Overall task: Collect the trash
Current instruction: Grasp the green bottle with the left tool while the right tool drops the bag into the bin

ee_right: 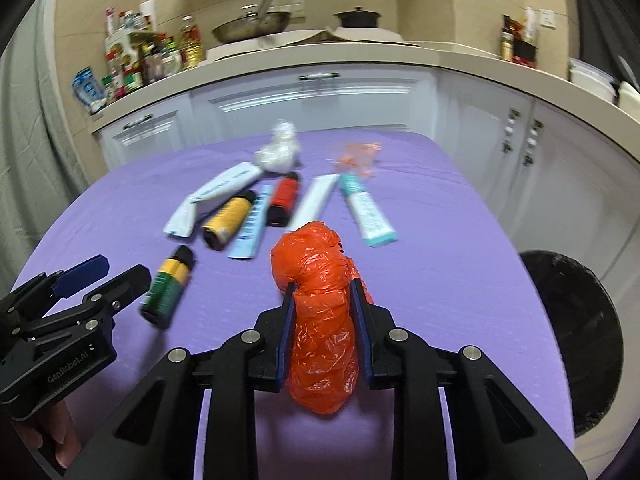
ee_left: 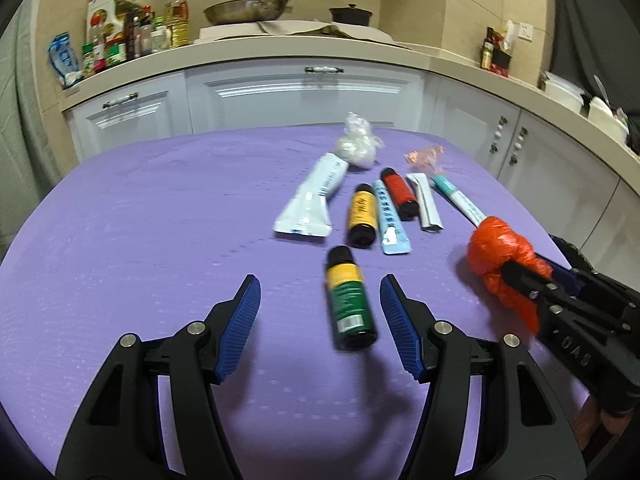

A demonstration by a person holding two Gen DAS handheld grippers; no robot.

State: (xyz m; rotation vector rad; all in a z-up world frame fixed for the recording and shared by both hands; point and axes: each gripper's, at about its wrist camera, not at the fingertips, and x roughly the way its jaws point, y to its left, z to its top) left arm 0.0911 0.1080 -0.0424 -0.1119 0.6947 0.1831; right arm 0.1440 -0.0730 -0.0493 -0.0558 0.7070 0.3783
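My right gripper (ee_right: 322,286) is shut on a crumpled orange plastic bag (ee_right: 316,264), which bulges out in front of and behind the pads just above the purple table (ee_right: 440,240). In the left wrist view the same bag (ee_left: 496,248) and the right gripper (ee_left: 516,276) are at the right edge. My left gripper (ee_left: 319,284) stands open low over the cloth, holding nothing. A green and yellow bottle (ee_left: 350,304) lies on its side between the fingertips, nearer the right pad. The right wrist view shows the left gripper (ee_right: 120,270) just left of that bottle (ee_right: 168,288).
Farther back lie a white tube (ee_left: 316,196), a yellow bottle (ee_left: 362,216), a blue sachet (ee_left: 390,220), a red bottle (ee_left: 398,194), a white sachet (ee_left: 424,204), a teal tube (ee_left: 456,198), a clear plastic wad (ee_left: 356,148) and an orange wrapper (ee_left: 424,158). A black-lined bin (ee_right: 568,336) stands off the table's right edge.
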